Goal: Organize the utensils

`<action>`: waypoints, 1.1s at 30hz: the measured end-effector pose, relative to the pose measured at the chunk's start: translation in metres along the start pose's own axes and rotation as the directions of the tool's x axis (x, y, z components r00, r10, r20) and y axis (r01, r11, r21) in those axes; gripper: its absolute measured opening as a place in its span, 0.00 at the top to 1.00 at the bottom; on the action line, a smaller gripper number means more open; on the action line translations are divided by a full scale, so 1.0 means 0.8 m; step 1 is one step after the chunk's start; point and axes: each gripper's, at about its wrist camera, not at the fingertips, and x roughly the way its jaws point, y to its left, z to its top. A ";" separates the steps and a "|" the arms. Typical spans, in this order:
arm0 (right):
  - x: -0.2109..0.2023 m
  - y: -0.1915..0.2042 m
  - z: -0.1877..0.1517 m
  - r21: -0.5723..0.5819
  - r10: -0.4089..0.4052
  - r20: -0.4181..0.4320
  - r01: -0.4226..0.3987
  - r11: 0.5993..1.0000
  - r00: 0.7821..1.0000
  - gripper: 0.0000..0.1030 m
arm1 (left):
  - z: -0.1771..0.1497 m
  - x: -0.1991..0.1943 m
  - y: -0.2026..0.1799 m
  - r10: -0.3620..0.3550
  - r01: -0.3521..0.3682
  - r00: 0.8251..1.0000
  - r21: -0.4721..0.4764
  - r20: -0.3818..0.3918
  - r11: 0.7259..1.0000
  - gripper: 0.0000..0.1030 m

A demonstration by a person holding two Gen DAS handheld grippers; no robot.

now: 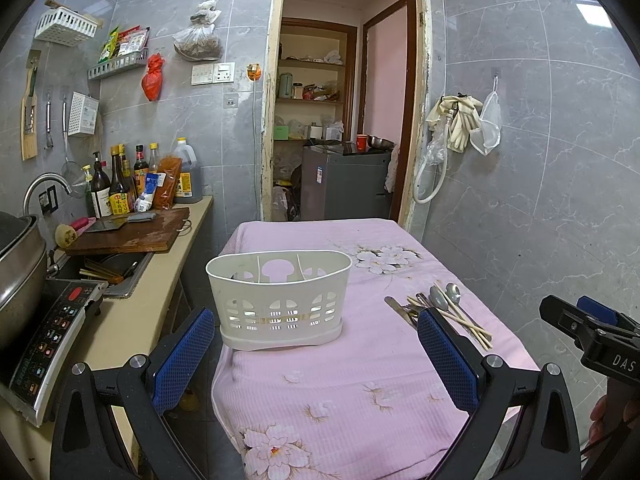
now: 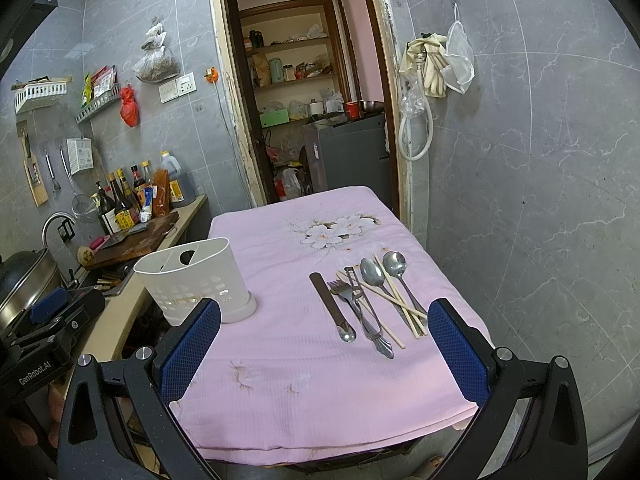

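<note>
Waiting above a pink-clothed table (image 2: 280, 360), two hand-held grippers hang wide open and empty.

At left stands a white caddy (image 1: 279, 300), divided into compartments, framed by the left gripper (image 1: 316, 354); farther right the utensils (image 2: 372, 300) (knife, forks, peeler, spoons, chopsticks) lie bunched on the cloth, well apart from it, ahead of the right gripper (image 2: 324, 346).

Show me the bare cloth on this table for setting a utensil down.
Free: the strip between the white caddy and the knife, the near cloth before both grippers, and the far end around the printed flowers. Crowded: the utensil pile near the right edge.
</note>
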 end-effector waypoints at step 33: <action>0.003 -0.002 -0.001 0.001 0.000 -0.004 0.000 1.000 1.000 0.01 | -0.005 0.003 -0.002 -0.001 0.001 1.000 -0.002 -0.002 1.000 0.01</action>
